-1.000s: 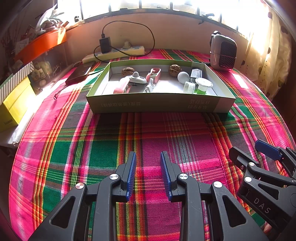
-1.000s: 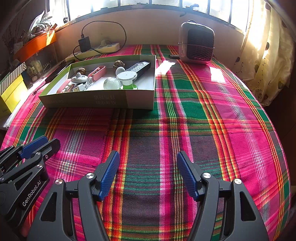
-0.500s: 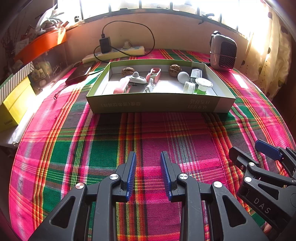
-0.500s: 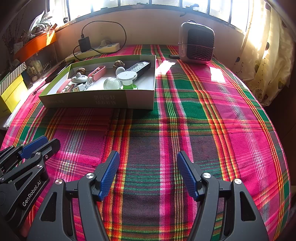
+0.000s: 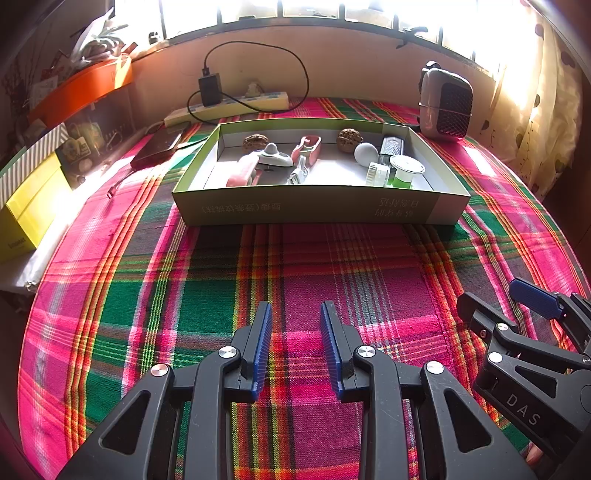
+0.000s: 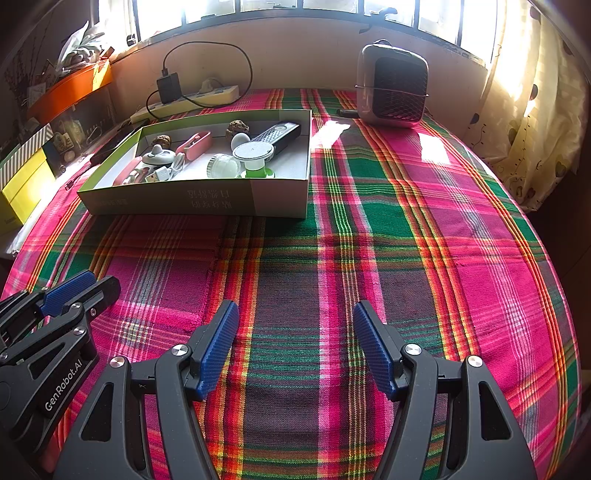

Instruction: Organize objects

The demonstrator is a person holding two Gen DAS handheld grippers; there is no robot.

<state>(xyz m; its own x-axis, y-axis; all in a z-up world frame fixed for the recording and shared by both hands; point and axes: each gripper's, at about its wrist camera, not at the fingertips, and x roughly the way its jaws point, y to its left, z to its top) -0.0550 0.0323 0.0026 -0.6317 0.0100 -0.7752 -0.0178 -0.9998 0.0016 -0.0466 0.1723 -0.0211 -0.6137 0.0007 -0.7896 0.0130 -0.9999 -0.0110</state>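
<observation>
Inside the box — two walnuts, one white ball; left gripper and right gripper both apart, empty.

Streaming in hard from the window at the back, blowing out to white there and on the curtain. Throwing sunlit patches across the plaid cloth and a short shadow in front of the box. Bending everything toward the edges, fisheye fashion, darkening to black at the corners. Staying sharp centrally, softening slightly outward.
</observation>
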